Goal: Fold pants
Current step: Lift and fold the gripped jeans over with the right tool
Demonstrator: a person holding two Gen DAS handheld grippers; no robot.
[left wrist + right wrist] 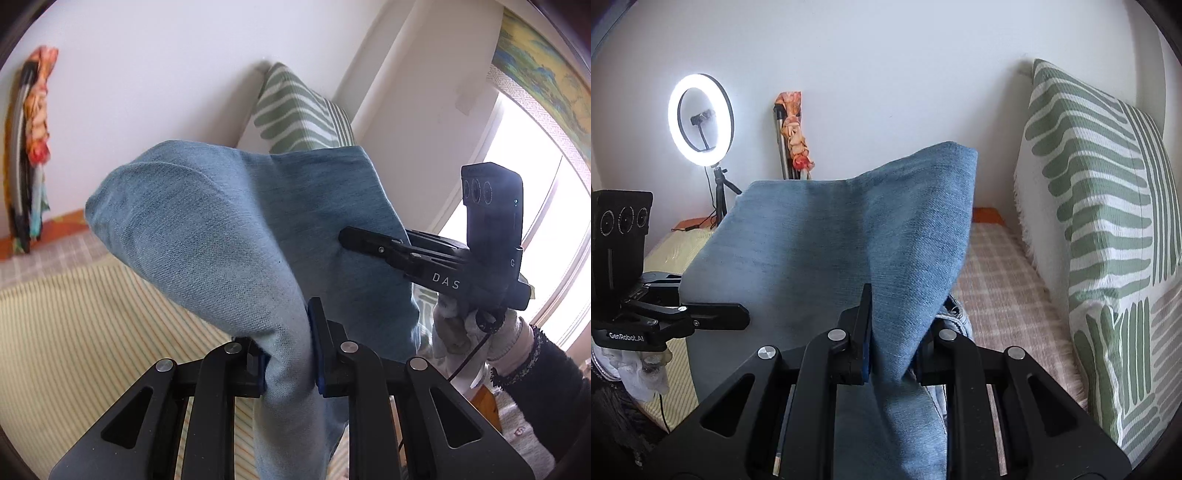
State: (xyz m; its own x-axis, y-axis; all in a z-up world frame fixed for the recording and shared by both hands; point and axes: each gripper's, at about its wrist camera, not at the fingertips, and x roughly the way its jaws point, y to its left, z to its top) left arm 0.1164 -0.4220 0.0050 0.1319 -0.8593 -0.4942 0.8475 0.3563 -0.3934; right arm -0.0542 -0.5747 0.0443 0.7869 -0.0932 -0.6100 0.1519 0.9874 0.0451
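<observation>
Light blue denim pants [221, 229] hang lifted above the bed, bunched between both grippers. My left gripper [288, 354] is shut on a fold of the cloth, which bulges up over the fingers and hangs below them. In the same view my right gripper [354, 236] comes in from the right, its tips pressed into the denim, held by a gloved hand [461, 325]. In the right wrist view my right gripper [894, 339] is shut on another fold of the pants [831, 240]. My left gripper [738, 317] bites the cloth's left edge.
A green-and-white patterned pillow [1108, 221] leans on the wall at the right. Below lie a yellow striped bed cover [92, 332] and a checked cloth [1004, 295]. A lit ring light [700, 120] on a tripod stands at the back left. A bright window [535, 221] lies to the right.
</observation>
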